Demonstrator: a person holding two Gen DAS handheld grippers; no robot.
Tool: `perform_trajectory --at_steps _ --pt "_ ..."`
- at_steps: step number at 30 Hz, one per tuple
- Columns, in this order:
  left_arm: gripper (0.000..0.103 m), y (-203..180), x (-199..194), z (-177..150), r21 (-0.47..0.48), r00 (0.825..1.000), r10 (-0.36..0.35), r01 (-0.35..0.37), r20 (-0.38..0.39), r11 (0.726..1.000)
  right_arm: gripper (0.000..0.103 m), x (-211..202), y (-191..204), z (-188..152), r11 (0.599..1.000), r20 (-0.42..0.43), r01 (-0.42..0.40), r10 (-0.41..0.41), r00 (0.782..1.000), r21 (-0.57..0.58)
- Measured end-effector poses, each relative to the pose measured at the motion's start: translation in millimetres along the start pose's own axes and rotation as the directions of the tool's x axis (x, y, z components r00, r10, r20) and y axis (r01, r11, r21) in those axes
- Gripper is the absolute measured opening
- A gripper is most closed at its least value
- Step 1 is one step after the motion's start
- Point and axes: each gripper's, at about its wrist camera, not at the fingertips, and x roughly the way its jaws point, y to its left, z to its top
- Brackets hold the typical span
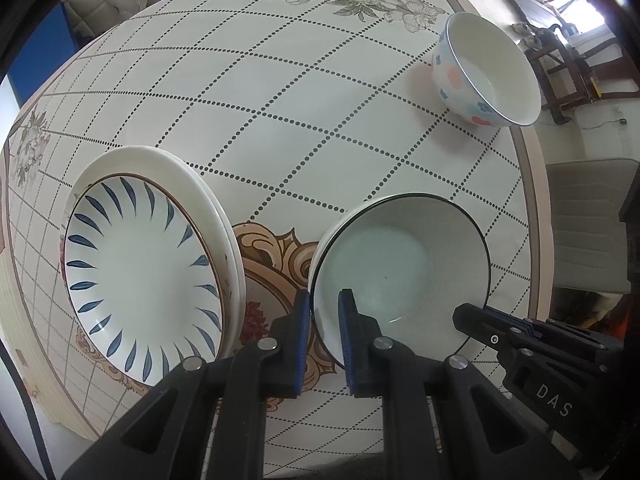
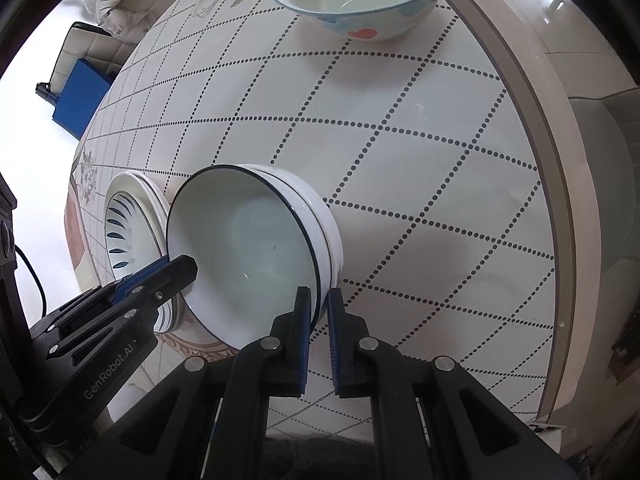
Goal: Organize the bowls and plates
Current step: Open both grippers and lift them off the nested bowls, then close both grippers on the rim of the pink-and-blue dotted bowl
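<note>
Left wrist view: left gripper (image 1: 325, 312) sits at lower centre of the frame, its two blue-padded fingers (image 1: 349, 332) straddling the near rim of the dark-rimmed bowl (image 1: 400, 264), one finger outside the wall, one inside. Jaws are nearly together and look clamped on the rim. This bowl is nested in at least one more bowl; a second rim shows at its left edge. The stack rests on the table (image 1: 280, 120), lower centre-right of the frame.

Lower left of the same frame: blue-leaf plate (image 1: 140, 276) lying on top of white plates, just beside the bowl stack; whether they touch, cannot tell.

Upper right: floral bowl (image 1: 486, 72), upright, alone, near the table edge, well apart from the stack.

The right gripper (image 1: 472, 320) enters from lower right, with its tip at the bowl's right rim.

Right wrist view: right gripper (image 2: 318, 312) at lower centre, fingers narrowly spaced across the lower right rim of the stacked bowls, grasping it, with one finger inside and one outside. The left gripper comes in from lower left onto the opposite rim. The floral bowl sits at top centre; the plate stack is at left, partly hidden behind the bowls.
</note>
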Motion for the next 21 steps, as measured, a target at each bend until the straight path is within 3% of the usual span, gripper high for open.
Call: perform_trajectory --at_steps 5,11,15,17,18,20,21 --pt "0.013 -1 -25 1 -0.027 0.998 0.013 -0.011 0.069 1.0 0.009 -4 -6 -1 0.999 0.012 -0.04 0.04 0.999 0.001" --pt "0.016 -24 -57 23 0.01 0.981 0.047 -0.05 0.188 0.999 0.009 -26 -7 1 0.999 0.069 -0.01 0.013 0.998 -0.045" --pt "0.016 -38 -61 51 0.023 0.981 0.014 -0.019 0.194 1.0 0.01 -48 -9 15 0.996 0.127 0.041 -0.031 0.991 -0.078" --pt "0.017 -46 -62 67 0.034 0.979 0.006 -0.013 0.201 0.999 0.011 -59 -16 26 0.997 0.144 0.024 -0.012 0.99 -0.076" --pt "0.019 -51 -63 75 0.042 0.979 0.002 -0.011 0.205 0.999 0.018 -65 -20 32 0.998 0.152 0.009 0.001 0.988 -0.064" --pt "0.022 -58 -63 92 0.053 0.977 -0.006 -0.005 0.211 0.999 0.041 -74 -31 45 0.999 0.17 -0.009 0.015 0.985 -0.037" --pt "0.022 -61 -63 102 0.057 0.977 -0.012 0.0 0.211 0.998 0.063 -80 -37 53 1.0 0.18 -0.016 0.02 0.983 -0.022"
